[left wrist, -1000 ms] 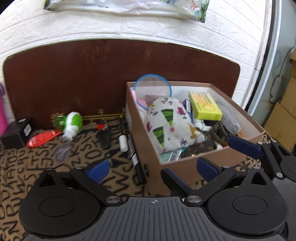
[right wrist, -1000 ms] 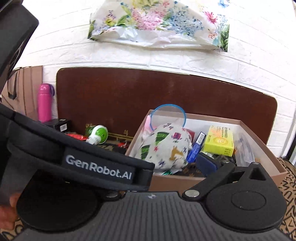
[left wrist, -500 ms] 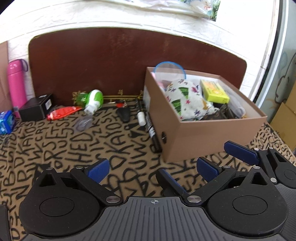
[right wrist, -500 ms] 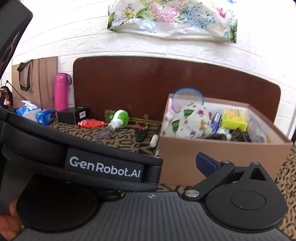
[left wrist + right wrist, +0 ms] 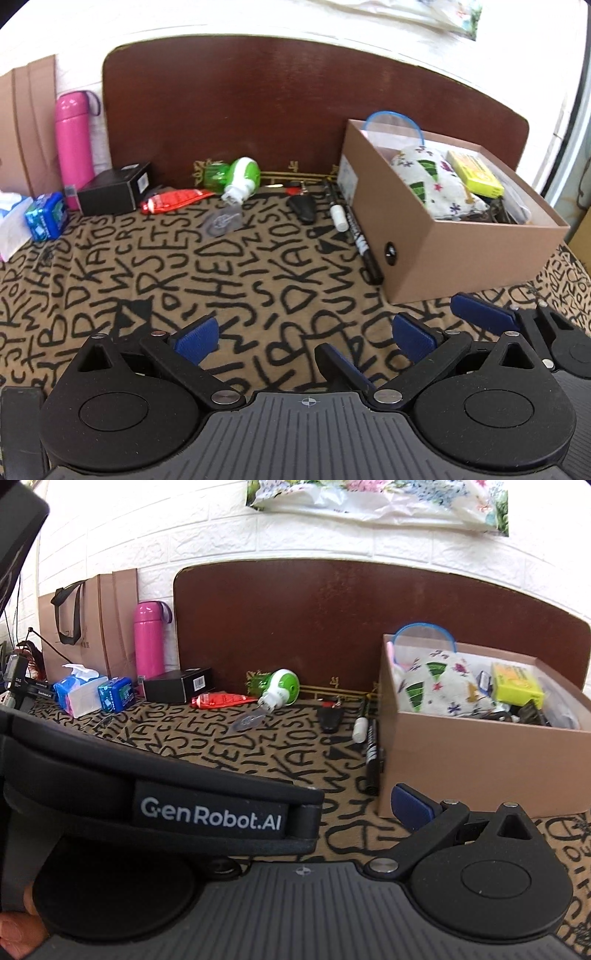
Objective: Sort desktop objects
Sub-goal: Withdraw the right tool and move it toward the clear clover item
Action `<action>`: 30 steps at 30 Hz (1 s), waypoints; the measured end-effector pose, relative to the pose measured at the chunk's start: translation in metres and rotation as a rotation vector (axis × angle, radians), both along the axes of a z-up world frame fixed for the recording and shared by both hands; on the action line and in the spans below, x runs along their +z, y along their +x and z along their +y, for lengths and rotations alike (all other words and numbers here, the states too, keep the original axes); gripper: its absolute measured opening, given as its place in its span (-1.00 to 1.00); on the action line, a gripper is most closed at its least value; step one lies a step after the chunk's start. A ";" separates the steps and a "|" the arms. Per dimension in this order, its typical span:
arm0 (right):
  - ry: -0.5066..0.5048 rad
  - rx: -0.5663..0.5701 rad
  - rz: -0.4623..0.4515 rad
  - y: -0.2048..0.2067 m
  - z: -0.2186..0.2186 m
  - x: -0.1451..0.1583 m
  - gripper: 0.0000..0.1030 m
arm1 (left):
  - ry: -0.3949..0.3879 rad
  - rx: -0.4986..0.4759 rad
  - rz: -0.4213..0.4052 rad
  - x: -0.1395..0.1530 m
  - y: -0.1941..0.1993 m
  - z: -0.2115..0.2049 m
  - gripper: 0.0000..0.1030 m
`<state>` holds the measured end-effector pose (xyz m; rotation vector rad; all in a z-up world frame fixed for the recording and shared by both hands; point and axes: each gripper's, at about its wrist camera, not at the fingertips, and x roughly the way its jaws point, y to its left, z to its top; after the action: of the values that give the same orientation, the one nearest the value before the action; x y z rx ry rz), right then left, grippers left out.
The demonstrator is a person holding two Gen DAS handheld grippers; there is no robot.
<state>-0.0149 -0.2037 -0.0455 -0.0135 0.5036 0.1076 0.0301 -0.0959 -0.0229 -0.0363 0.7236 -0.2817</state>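
Against a white brick wall point(image 5: 295, 528), letter-print cloth point(image 5: 221, 280); both hand-held grippers, left point(image 5: 306, 334) and right point(image 5: 480, 314), released, empty.

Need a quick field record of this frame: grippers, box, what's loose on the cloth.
left hand-held gripper: open, empty, above the cloth
right hand-held gripper: open, empty, near the box's front
box: open, holds a patterned pouch and a yellow carton
loose on cloth: black marker, white-capped pen, black key fob, green and white bottle, red tube, black case
back left: pink flask
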 end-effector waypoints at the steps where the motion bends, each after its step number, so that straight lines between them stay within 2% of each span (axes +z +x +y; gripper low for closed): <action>1: 0.004 -0.003 0.005 0.001 0.002 -0.001 1.00 | -0.006 0.011 0.001 -0.001 0.001 0.004 1.00; 6: -0.035 -0.020 -0.009 0.005 0.019 -0.002 1.00 | 0.009 0.073 0.002 -0.002 0.006 0.015 1.00; 10: -0.075 -0.010 -0.057 0.003 0.028 -0.002 1.00 | -0.034 0.048 0.012 -0.004 0.010 0.026 1.00; 13: -0.041 0.011 -0.072 0.005 0.027 -0.002 1.00 | -0.089 0.021 0.029 -0.004 0.017 0.038 1.00; 16: 0.033 0.041 -0.052 0.016 0.023 -0.005 0.99 | -0.078 0.077 0.032 -0.006 0.027 0.048 1.00; 21: 0.049 0.067 -0.018 0.040 0.031 -0.011 0.99 | -0.074 0.095 0.038 -0.011 0.051 0.066 1.00; 25: 0.004 0.100 -0.035 0.059 0.039 -0.018 0.99 | -0.057 0.077 0.040 -0.013 0.076 0.071 0.98; 30: -0.065 0.103 -0.056 0.083 0.045 -0.025 0.95 | -0.063 0.039 0.062 -0.018 0.106 0.070 0.82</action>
<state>0.0680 -0.1591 -0.0705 -0.1056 0.4501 0.1908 0.1365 -0.0257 -0.0412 -0.1188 0.7747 -0.2668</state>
